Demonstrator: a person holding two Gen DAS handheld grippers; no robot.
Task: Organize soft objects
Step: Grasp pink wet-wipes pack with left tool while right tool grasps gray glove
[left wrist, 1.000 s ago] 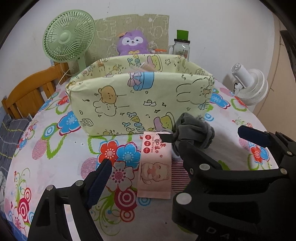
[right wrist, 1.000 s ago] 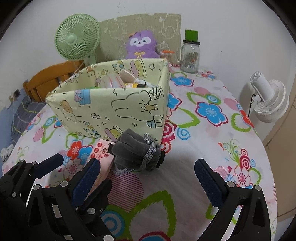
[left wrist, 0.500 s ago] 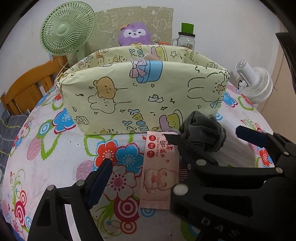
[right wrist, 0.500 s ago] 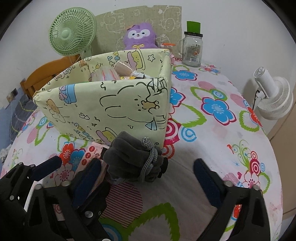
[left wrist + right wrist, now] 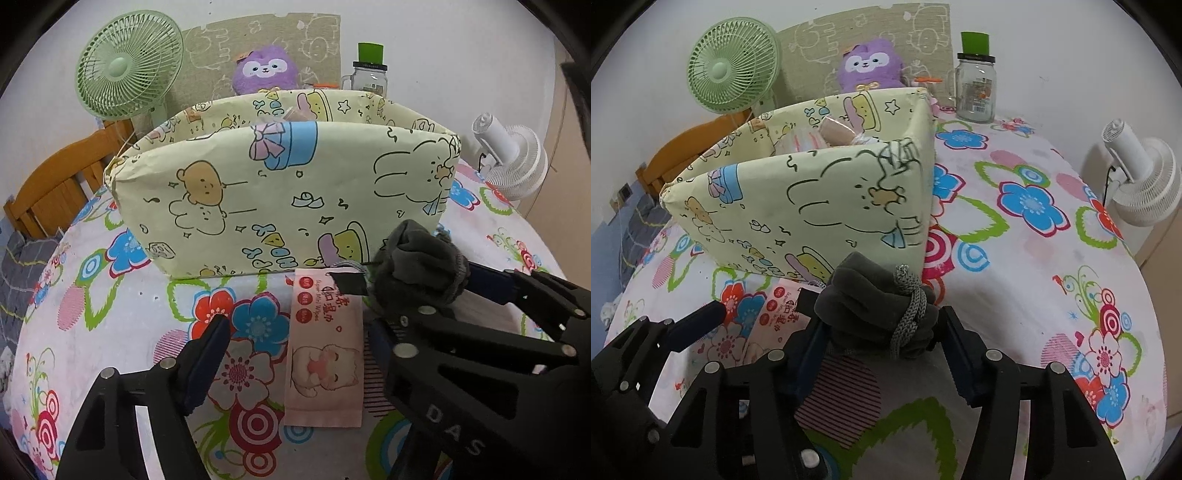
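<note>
Right gripper (image 5: 879,343) — closing around, seemingly, pouch (image 5: 875,306)

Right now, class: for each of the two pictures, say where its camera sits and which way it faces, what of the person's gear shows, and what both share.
Left wrist view: sits on the left gripper, looks forward and down at the wipes pack; its closing fingers straddle it.
Right wrist view: sits on the right gripper, looks down at the grey pouch; its closing fingers flank it.
Shared: yellow fabric box, green fan, purple plush, and each other's gripper.
</note>
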